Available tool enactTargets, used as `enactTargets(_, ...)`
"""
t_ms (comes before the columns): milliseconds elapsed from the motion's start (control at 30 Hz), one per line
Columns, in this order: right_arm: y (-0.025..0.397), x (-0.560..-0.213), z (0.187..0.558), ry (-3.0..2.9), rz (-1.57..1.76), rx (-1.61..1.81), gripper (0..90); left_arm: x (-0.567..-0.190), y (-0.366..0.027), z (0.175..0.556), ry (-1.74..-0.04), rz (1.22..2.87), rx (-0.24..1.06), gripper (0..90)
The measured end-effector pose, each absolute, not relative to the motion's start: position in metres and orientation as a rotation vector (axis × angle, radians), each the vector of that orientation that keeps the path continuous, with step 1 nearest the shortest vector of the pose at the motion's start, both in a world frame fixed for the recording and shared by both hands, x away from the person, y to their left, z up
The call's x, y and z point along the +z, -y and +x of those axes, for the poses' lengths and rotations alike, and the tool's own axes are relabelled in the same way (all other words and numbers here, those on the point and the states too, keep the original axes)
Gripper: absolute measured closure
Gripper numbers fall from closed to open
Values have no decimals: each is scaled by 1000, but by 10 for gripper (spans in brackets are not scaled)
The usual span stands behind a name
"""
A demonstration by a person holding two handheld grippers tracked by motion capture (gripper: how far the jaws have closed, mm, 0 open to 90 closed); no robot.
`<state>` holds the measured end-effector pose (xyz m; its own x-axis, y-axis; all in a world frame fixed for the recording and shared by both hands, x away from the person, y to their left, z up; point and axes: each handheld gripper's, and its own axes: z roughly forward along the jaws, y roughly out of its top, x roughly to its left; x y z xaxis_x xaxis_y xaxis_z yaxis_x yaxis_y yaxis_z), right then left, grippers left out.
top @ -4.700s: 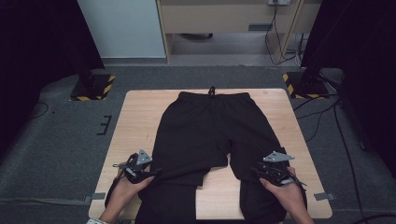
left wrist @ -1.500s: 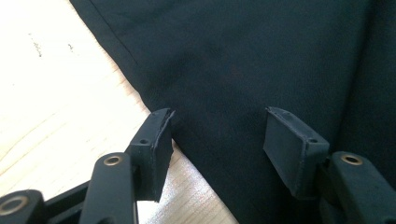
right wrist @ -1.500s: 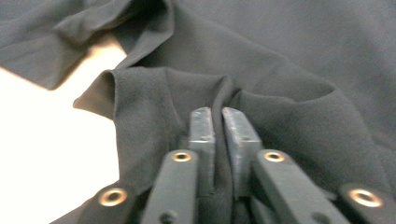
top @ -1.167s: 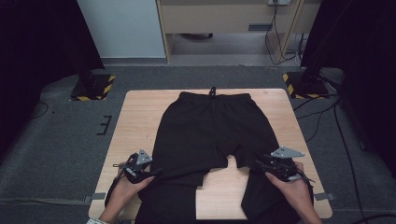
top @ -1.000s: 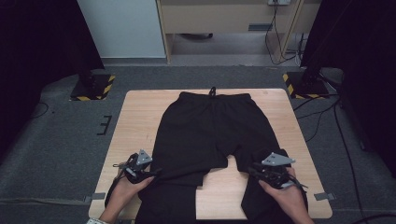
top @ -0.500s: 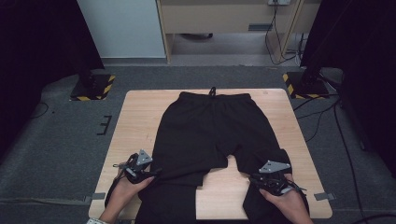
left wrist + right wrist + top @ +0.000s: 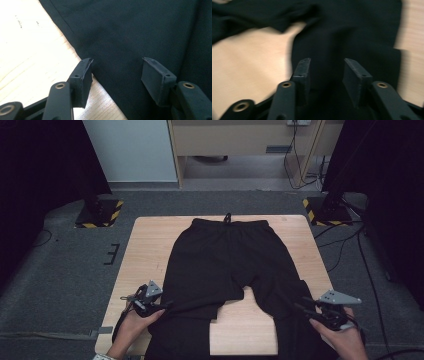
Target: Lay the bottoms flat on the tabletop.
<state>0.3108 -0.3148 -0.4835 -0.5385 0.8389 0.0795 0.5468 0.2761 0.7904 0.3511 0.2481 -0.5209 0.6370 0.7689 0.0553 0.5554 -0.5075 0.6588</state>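
Plainly black trousers point(image 7: 225, 265) (unlabelled, unbranded)

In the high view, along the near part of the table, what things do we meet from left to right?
Left hand-held gripper → left leg of the black trousers → bare strip of table → right trouser leg → right hand-held gripper.

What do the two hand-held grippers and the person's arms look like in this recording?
Both are black two-jaw tools. The left gripper and the right gripper each carry a grey three-cornered plate on top, and a thin dark cable loops off the left one. Up close, the jaws end in flat rectangular black pads on arms with brass-coloured rivets. The forearms look bare; a pale patterned cuff edge shows at the left wrist.
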Motion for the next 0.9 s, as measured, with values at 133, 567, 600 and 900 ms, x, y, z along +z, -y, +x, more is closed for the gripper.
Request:
enactTargets(133,341,-497,331,-2111,1384,1091,492,-520,-246,351,-1021,2259,456,406)
enactTargets(567,349,-515,361,-2218,1495,1077,895,-521,-247,351,-1028,2249,445,403)
enactTargets(600,349,-510,359,-2209,1494,1088,895,-520,-247,351,-1028,2251,448,403)
enactTargets(900,353,-468,377,-2037,1450,1260,894,-494,-237,349,-996,2137,481,405)
